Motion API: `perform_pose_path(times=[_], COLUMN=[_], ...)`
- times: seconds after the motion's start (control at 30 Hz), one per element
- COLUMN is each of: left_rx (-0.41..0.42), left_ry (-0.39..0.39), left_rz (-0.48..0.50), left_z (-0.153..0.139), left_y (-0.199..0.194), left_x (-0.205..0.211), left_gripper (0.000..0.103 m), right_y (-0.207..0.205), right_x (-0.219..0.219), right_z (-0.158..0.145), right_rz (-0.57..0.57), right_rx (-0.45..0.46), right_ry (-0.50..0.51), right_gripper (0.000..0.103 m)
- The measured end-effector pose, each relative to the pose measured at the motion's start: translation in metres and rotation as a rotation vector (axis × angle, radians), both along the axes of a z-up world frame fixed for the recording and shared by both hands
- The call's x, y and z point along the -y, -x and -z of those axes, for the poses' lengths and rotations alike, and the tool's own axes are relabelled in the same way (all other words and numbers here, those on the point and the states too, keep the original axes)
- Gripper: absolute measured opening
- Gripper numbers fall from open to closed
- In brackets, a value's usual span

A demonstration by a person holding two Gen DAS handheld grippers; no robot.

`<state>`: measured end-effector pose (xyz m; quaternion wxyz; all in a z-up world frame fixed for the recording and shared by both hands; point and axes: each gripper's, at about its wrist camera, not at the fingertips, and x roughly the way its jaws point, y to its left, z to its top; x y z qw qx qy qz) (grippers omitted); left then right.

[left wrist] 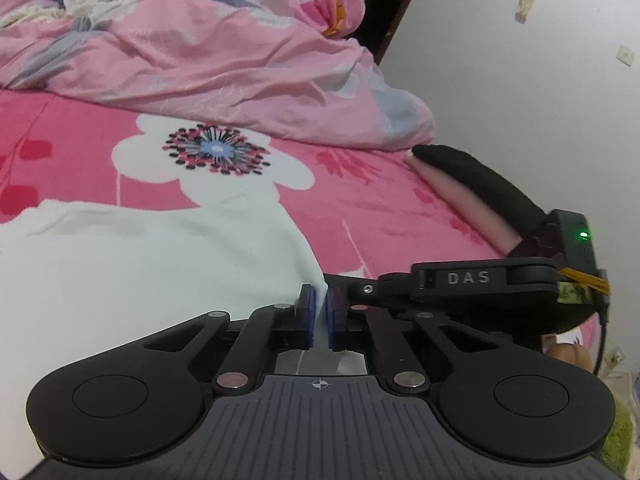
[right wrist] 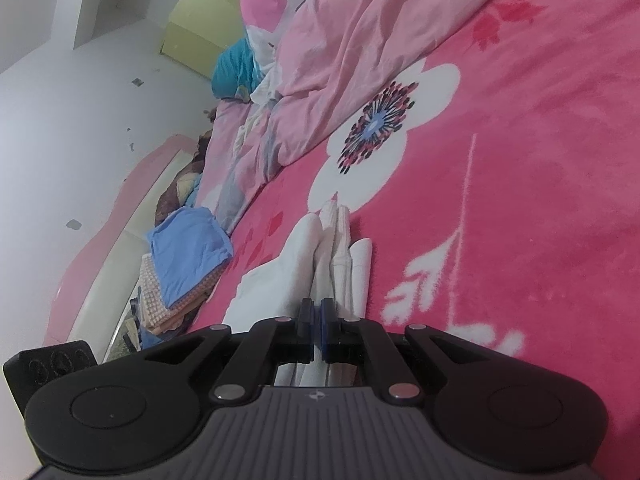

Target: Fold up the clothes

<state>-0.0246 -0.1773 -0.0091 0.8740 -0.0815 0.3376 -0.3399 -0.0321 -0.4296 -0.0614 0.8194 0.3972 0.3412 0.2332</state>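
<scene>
While the white cotton garment [left wrist: 140, 264] lies spread on the pink flowered bed blanket [left wrist: 360, 208], the left tool [left wrist: 319, 312] is clenched on its edge, cloth pinched between the blue pads. At three o'clock sits the right tool [left wrist: 480, 280], lettered "DAS". On its own camera, the right tool [right wrist: 317, 320] is clamped on bunched white folds. A rumpled pale-pink duvet [left wrist: 200, 60] crowds twelve o'clock; a folded blue cloth pile [right wrist: 188, 256] sits at nine.

Open blanket [right wrist: 540, 160] ahead; rumpled quilt [left wrist: 208, 60] blocks beyond.
</scene>
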Motion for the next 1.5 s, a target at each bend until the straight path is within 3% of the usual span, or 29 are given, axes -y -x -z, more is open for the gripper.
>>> perform_pose_path(times=[0.17,0.37,0.6,0.73,0.9,1.17,1.37,1.5], left_rx=[0.029,0.009,-0.077,-0.087,-0.1,-0.102,-0.093,-0.094], left_ry=[0.041,0.042,0.061,0.051,0.051,0.05,0.047,0.047], left_rz=[0.017,0.029,0.03,0.037,0.038,0.039,0.041,0.042], left_z=[-0.006,0.001,0.014,0.015,0.016,0.018,0.02,0.02], left_y=[0.004,-0.001,-0.014,-0.016,-0.019,-0.021,-0.02,-0.021], left_x=[-0.004,-0.002,-0.002,0.0,0.002,0.004,0.005,0.004], left_gripper=[0.004,0.003,0.006,0.008,0.012,0.014,0.015,0.015], right_y=[-0.007,-0.021,-0.004,0.026,0.06,0.097,0.122,0.115], right_x=[-0.003,-0.01,0.024,0.039,0.032,0.007,0.013,0.001], right_z=[0.0,0.005,0.019,0.013,0.011,-0.002,-0.019,-0.016], right_rz=[-0.025,-0.047,0.051,0.076,0.015,-0.12,-0.132,-0.226], right_rx=[-0.001,-0.045,-0.052,-0.012,-0.007,-0.019,0.029,0.032], right_ry=[-0.009,-0.007,-0.192,-0.213,-0.164,0.066,0.116,0.146], right_gripper=[0.003,0.002,0.004,0.004,0.004,0.004,0.004,0.004])
